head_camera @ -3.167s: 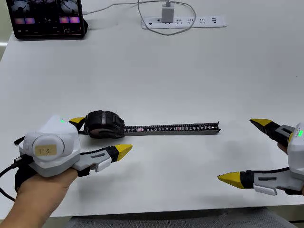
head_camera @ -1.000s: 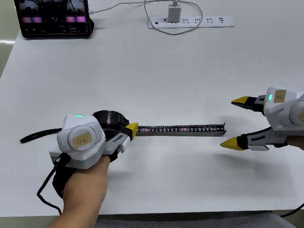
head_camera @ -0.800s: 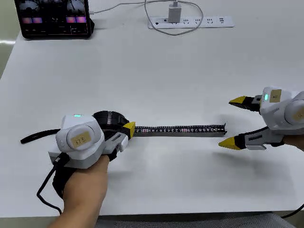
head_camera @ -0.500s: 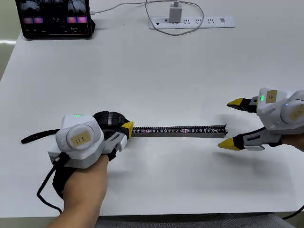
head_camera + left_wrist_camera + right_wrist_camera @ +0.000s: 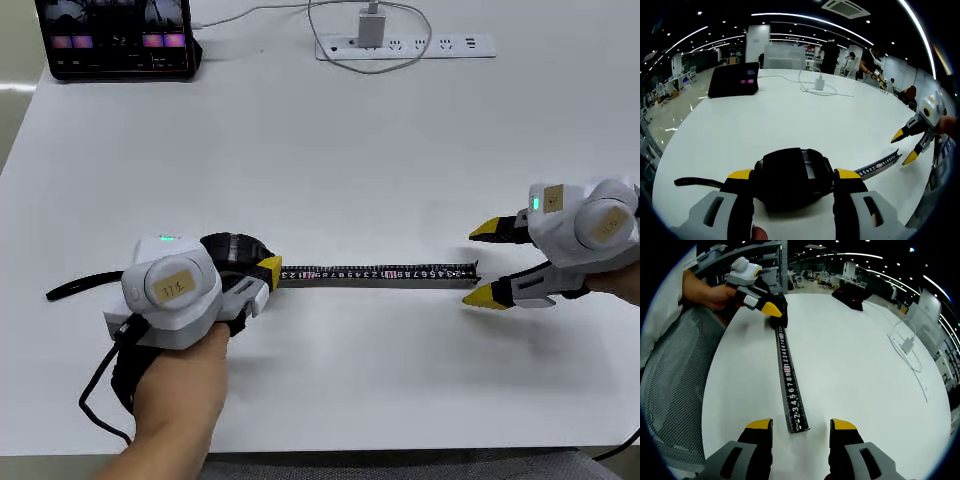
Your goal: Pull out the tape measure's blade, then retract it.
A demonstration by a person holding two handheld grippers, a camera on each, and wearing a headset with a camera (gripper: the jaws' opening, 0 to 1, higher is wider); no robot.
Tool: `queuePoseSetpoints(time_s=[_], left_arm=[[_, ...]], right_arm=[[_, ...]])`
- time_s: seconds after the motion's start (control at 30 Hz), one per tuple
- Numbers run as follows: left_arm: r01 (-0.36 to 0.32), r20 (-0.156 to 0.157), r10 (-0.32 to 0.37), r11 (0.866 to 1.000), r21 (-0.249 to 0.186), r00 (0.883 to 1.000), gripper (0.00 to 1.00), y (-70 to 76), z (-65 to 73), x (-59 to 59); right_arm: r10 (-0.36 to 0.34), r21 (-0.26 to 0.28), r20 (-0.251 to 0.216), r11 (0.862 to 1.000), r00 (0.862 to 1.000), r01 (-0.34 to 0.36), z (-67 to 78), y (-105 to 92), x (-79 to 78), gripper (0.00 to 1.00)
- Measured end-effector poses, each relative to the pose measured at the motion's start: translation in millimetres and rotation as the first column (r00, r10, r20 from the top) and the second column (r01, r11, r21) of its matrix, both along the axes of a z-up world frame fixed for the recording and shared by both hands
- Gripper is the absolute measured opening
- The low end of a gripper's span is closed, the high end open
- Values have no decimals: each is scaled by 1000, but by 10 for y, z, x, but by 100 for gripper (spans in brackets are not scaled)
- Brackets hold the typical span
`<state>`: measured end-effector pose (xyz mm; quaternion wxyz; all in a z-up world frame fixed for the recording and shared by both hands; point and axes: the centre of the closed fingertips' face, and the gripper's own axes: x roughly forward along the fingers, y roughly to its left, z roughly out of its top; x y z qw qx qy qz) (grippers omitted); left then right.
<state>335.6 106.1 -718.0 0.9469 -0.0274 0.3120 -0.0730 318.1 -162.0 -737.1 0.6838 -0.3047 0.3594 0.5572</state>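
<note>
Head view showed the left gripper [image 5: 262, 272] with jaws clamped on the tape measure [image 5: 232, 252] on the table [image 5: 350, 150]. Its blade [image 5: 380, 272] lay extended, and the right gripper [image 5: 481, 263] jaws were spread wide around the blade's end, apart from it.

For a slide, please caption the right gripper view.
Open right gripper flanks the blade tip; left gripper holds the case.
</note>
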Motion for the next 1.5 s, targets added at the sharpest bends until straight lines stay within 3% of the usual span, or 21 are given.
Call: queuePoseSetpoints(time_s=[0.5, 1.03, 1.5], left_arm=[[12, -5, -12, 1000, 2, 1000, 59, 5, -1, 2], [13, -20, -13, 1000, 0, 1000, 60, 6, -10, 4], [8, -39, -9, 1000, -25, 999, 60, 2, -29, 4]], right_arm=[[78, -54, -49, 995, 996, -81, -91, -20, -44, 26], [125, -80, -58, 988, 990, -129, -143, -27, -62, 13], [112, -80, -60, 990, 992, -116, -146, -26, -56, 12]])
